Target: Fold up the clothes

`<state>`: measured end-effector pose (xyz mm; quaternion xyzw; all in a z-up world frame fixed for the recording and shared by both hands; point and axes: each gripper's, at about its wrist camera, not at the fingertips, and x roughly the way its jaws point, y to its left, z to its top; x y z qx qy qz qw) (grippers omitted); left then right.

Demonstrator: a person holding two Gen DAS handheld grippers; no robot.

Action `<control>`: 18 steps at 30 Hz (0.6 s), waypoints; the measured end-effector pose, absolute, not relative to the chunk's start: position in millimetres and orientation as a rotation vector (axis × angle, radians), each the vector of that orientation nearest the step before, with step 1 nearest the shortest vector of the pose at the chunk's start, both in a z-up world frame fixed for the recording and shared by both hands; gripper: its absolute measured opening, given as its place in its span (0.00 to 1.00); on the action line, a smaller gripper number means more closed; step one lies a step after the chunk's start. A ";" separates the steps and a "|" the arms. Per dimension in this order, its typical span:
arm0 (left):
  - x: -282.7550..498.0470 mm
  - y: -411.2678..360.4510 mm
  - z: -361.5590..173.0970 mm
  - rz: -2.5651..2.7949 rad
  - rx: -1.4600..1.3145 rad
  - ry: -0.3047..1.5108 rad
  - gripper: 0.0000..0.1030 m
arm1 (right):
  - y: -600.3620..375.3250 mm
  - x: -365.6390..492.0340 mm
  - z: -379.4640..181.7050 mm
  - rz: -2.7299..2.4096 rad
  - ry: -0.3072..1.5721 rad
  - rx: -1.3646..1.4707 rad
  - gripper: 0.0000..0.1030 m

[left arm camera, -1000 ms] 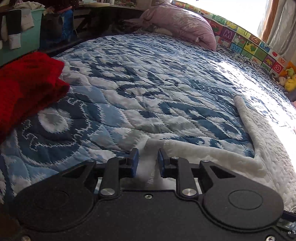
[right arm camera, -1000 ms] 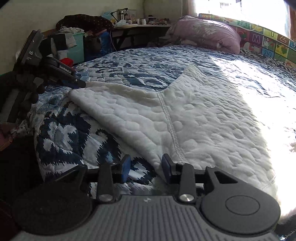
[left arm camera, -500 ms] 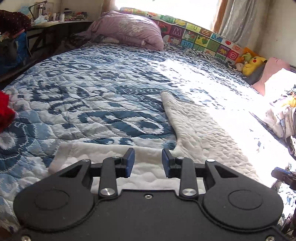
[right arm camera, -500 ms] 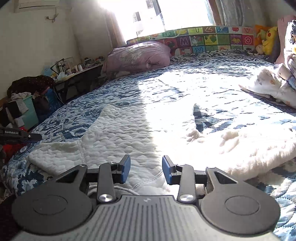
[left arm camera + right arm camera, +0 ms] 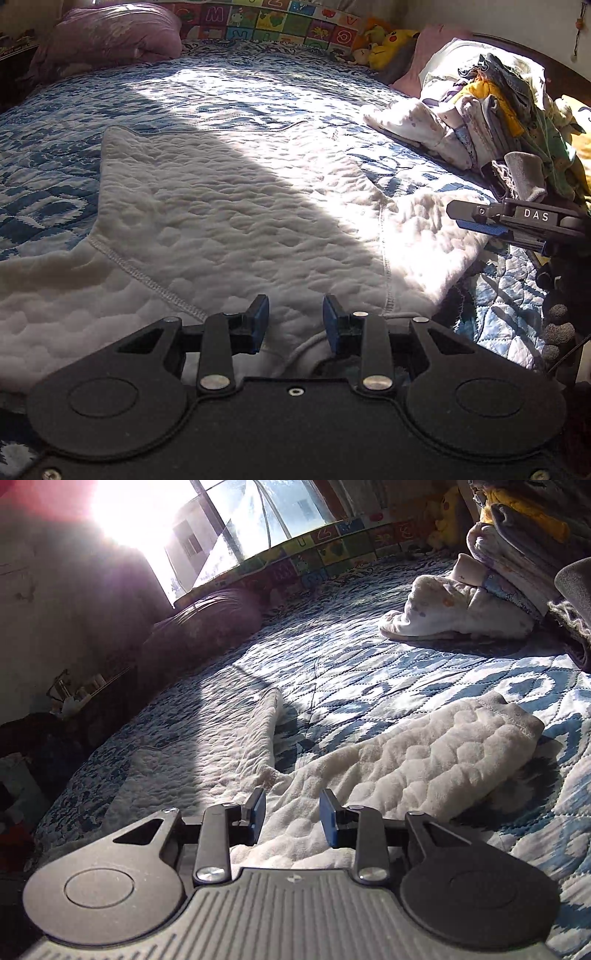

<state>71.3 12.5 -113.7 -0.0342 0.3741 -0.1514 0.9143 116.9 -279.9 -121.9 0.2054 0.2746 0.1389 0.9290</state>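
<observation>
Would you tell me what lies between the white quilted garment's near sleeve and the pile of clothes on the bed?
Only bare blue patterned bedspread separates the white garment's sleeve from the clothes pile; the right wrist view shows it.

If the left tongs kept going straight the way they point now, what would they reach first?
Most likely the white quilted garment: the open left tongs sit low over its near edge, and it fills the path ahead. Exact height above it is unclear.

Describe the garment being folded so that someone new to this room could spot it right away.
Start from the blue patterned quilt covering the bed. Spread flat on its near side lies the white quilted top. Unlike the colourful clothes pile to the right, it is plain white, bubble-textured, unfolded.
</observation>
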 end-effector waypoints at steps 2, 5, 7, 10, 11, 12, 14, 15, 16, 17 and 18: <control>72.1 10.5 -120.8 -0.295 -0.049 0.787 0.29 | -275.0 136.1 -128.4 0.284 0.581 0.436 0.37; 72.8 14.1 -123.4 -0.293 -0.067 0.793 0.31 | -285.5 158.1 -145.7 0.186 0.630 0.463 0.35; 72.4 16.1 -123.9 -0.294 -0.080 0.797 0.31 | -303.8 161.6 -152.1 0.137 0.629 0.517 0.19; 70.9 15.4 -124.9 -0.295 -0.083 0.797 0.31 | -322.8 156.3 -149.8 0.069 0.608 0.500 0.19; 71.1 15.2 -125.6 -0.298 -0.086 0.797 0.33 | -328.9 153.5 -148.6 0.052 0.602 0.505 0.19; 71.1 14.9 -126.1 -0.301 -0.089 0.796 0.39 | -334.9 149.9 -147.2 0.025 0.594 0.508 0.21; 70.3 12.9 -125.2 -0.304 -0.084 0.794 0.40 | -344.7 141.0 -144.2 -0.027 0.579 0.498 0.27; 68.9 11.3 -123.1 -0.304 -0.077 0.788 0.40 | -349.3 135.6 -143.3 -0.038 0.571 0.509 0.28; 66.1 8.8 -118.9 -0.307 -0.067 0.775 0.40 | -352.3 129.8 -142.3 -0.049 0.564 0.528 0.31; 63.3 6.2 -114.7 -0.310 -0.056 0.761 0.40 | -353.0 123.3 -140.8 -0.056 0.554 0.541 0.38; 60.5 3.7 -110.4 -0.312 -0.046 0.748 0.40 | -351.7 115.7 -138.7 -0.058 0.544 0.550 0.41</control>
